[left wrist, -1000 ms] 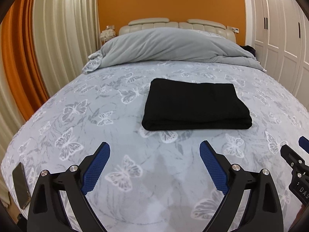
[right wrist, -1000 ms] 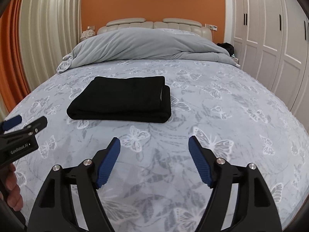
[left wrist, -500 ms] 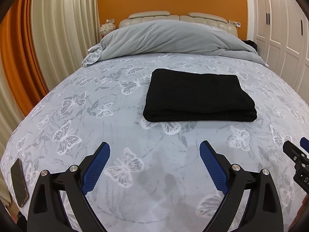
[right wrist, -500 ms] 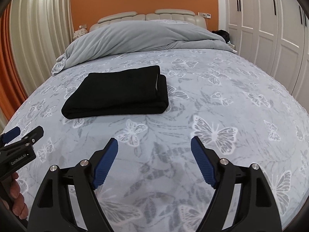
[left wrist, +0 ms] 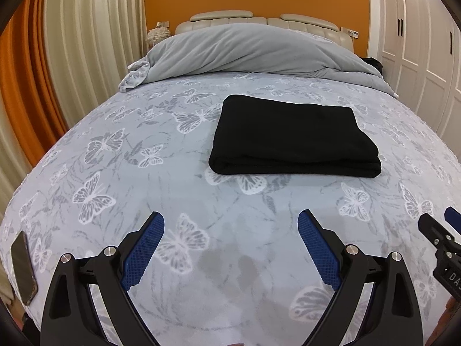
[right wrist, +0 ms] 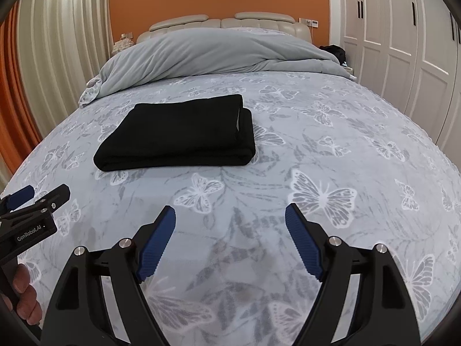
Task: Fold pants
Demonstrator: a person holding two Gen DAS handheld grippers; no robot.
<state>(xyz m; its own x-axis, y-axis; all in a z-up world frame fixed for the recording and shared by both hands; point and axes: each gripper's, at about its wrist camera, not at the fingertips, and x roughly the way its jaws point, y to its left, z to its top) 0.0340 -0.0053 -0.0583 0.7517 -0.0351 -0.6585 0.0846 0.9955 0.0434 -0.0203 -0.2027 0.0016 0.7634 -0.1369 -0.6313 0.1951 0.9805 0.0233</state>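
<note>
The black pants [left wrist: 291,135] lie folded into a neat rectangle on the butterfly-print bedspread [left wrist: 144,190], in the middle of the bed. They also show in the right wrist view [right wrist: 178,132], with the layered fold edges on their right side. My left gripper [left wrist: 231,219] is open and empty, held above the bedspread well short of the pants. My right gripper [right wrist: 230,212] is open and empty too, in front of the pants and a little to their right. Each gripper shows at the edge of the other's view.
A grey duvet [left wrist: 253,52] is bunched at the head of the bed below the cream headboard [left wrist: 259,18]. A phone [left wrist: 24,268] lies at the bed's near left edge. White wardrobe doors [right wrist: 403,34] stand on the right, curtains [left wrist: 72,43] on the left.
Both views have tilted down and drawn slightly closer to the bed; the pants sit a little nearer in frame. The pants have not moved and both grippers stay open.
</note>
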